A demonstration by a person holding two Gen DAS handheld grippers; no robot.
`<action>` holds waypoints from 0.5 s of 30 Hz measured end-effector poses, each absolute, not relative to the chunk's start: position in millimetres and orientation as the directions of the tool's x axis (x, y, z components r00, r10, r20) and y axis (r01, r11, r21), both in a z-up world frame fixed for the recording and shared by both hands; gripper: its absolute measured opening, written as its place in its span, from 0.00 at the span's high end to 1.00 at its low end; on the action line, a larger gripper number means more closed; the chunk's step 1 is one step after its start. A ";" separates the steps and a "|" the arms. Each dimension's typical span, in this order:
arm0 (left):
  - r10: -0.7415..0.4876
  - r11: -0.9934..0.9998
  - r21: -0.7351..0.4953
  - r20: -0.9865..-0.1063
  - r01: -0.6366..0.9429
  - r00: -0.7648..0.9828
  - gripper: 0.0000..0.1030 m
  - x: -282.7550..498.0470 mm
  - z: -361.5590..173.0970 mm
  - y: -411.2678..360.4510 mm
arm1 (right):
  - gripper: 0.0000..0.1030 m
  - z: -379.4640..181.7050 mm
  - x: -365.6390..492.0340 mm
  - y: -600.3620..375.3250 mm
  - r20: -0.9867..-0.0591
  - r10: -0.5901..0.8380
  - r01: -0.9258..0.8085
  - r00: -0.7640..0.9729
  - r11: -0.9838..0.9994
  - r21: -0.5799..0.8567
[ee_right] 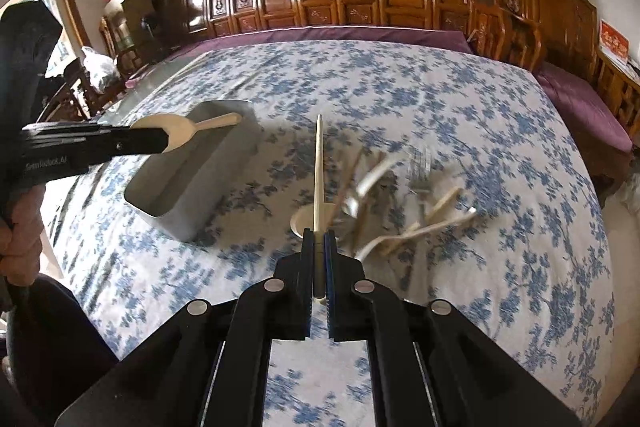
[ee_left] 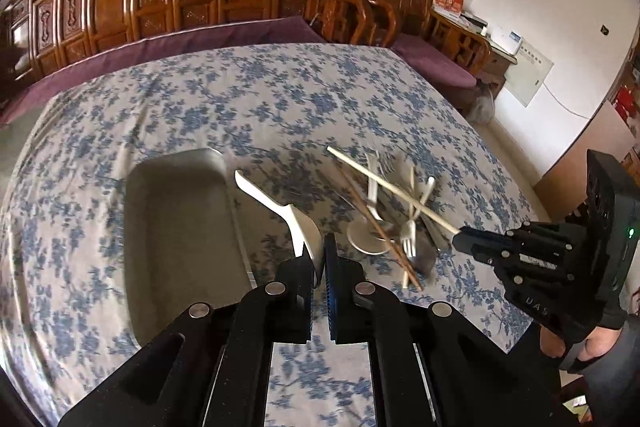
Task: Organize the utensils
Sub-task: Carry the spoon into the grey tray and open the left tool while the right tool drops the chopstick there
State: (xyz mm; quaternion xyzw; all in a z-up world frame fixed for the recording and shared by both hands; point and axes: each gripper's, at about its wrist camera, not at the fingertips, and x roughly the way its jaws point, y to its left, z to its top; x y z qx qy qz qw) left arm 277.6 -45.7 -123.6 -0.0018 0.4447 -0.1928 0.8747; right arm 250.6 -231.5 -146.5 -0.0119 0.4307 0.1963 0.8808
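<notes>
Both tools (ee_left: 319,259) (ee_right: 319,247) clamp utensils: spoon (ee_left: 280,211), chopstick (ee_right: 318,167).

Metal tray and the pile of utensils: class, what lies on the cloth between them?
Only bare floral cloth separates the metal tray from the pile of utensils; the right wrist view shows it best.

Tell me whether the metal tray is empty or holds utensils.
Empty: the metal tray shows only bare floor; the white spoon is held above it.
</notes>
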 end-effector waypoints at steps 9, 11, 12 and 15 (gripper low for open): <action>-0.318 0.940 -0.190 -0.793 0.285 0.520 0.96 286.8 -134.2 -1.7 | 0.94 -137.2 256.2 -188.2 -0.755 0.370 -0.402 0.542 0.903 0.154; -0.312 0.943 -0.199 -0.807 0.267 0.501 0.96 291.1 -146.9 7.6 | 0.94 -136.6 258.5 -180.7 -0.755 0.374 -0.409 0.538 0.900 0.154; -0.308 0.945 -0.203 -0.814 0.257 0.492 0.96 293.1 -153.5 11.8 | 0.94 -136.3 260.1 -175.7 -0.756 0.376 -0.412 0.536 0.898 0.155; -0.303 0.948 -0.212 -0.827 0.236 0.474 0.96 298.2 -168.5 22.0 | 0.94 -135.8 263.6 -163.5 -0.759 0.381 -0.423 0.529 0.893 0.153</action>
